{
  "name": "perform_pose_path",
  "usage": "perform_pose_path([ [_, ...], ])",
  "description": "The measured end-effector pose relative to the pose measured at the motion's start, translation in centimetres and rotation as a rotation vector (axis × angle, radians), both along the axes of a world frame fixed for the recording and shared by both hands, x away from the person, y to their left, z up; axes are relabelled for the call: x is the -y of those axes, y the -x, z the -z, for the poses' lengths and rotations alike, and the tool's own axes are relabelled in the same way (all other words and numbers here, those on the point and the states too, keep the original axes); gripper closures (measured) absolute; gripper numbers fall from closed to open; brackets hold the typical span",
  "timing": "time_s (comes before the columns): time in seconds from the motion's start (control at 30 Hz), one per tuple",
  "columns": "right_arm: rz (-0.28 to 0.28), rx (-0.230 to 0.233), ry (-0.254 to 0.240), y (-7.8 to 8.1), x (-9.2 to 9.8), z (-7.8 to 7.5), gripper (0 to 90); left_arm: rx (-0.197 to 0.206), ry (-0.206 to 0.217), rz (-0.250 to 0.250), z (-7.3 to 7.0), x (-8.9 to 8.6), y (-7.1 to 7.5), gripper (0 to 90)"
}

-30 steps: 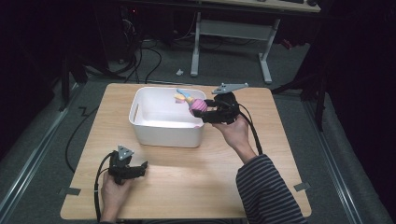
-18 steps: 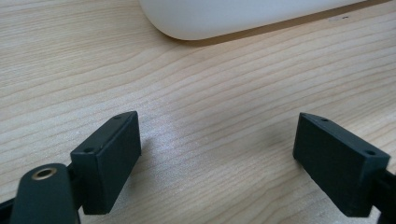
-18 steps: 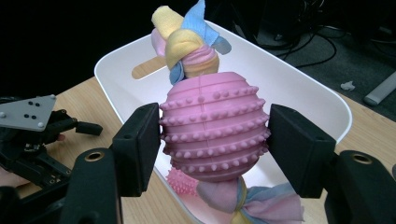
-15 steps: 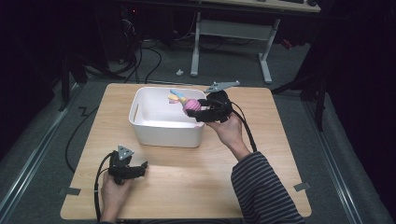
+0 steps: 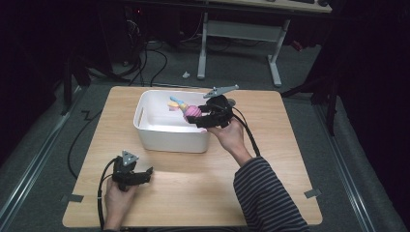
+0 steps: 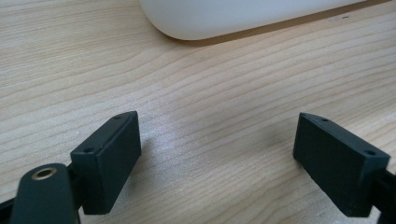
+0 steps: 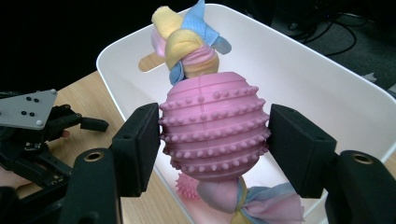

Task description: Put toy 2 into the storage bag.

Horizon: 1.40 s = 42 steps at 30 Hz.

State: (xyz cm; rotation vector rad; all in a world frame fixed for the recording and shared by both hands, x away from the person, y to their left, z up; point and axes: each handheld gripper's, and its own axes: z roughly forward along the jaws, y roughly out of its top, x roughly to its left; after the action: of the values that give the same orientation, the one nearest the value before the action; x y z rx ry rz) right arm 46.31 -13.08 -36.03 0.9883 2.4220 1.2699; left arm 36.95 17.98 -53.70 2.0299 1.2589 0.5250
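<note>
A pink studded rubber ball (image 7: pixel 214 127), knotted onto a pastel rope of yellow, blue and pink cloth (image 7: pixel 189 39), is clamped between the two black jaws of the right hand-held gripper (image 7: pixel 214 149), which press on its left and right sides. In the high view the toy (image 5: pixel 192 112) hangs over the right half of a white plastic bin (image 5: pixel 145 126), above the bin's floor, with its cloth tail pointing left and far. The right hand-held gripper (image 5: pixel 200 116) reaches in over the bin's right rim; half a second ago it was a little farther right, and a second ago the ball was nearer that rim, so the toy has moved leftward over the bin. The bin sits on the far middle of a light wood tabletop (image 5: pixel 270 169). Well apart from it, at the near left, the left hand-held gripper (image 5: pixel 145 174) rests low on the tabletop with its jaws spread wide and nothing between them, where it was before. A striped sleeve (image 5: pixel 266 198) covers the right forearm.
</note>
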Motion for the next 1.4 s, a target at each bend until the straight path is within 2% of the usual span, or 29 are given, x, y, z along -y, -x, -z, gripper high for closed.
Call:
perform_pose_path([
  [0.53, -0.041, -0.059, 0.036, -0.4, -1.6, 1.9, 35.7, 0.000, 0.000, 0.000, 0.0, 0.0, 0.0, 15.5],
  [0.7, -0.047, -0.076, 0.033, -0.4, -1.7, 2.5, 35.5, 0.000, 0.000, 0.000, 0.0, 0.0, 0.0, 15.5],
  [0.97, -0.046, -0.073, 0.016, -0.2, -1.4, 2.6, 32.5, 0.000, 0.000, 0.000, 0.0, 0.0, 0.0, 15.5],
  [1.07, -0.023, -0.051, 0.011, -0.1, -1.0, 2.6, 28.1, 0.000, 0.000, 0.000, 0.0, 0.0, 0.0, 15.4],
  [1.27, 0.011, -0.022, -0.027, 0.9, 0.7, 2.3, 28.2, 0.001, 0.001, -0.001, 0.0, 0.0, 0.0, 15.5],
  [1.4, 0.062, 0.019, -0.053, 2.6, 3.3, 2.5, 30.9, 0.001, 0.001, -0.001, 0.0, 0.0, 0.0, 15.5],
])
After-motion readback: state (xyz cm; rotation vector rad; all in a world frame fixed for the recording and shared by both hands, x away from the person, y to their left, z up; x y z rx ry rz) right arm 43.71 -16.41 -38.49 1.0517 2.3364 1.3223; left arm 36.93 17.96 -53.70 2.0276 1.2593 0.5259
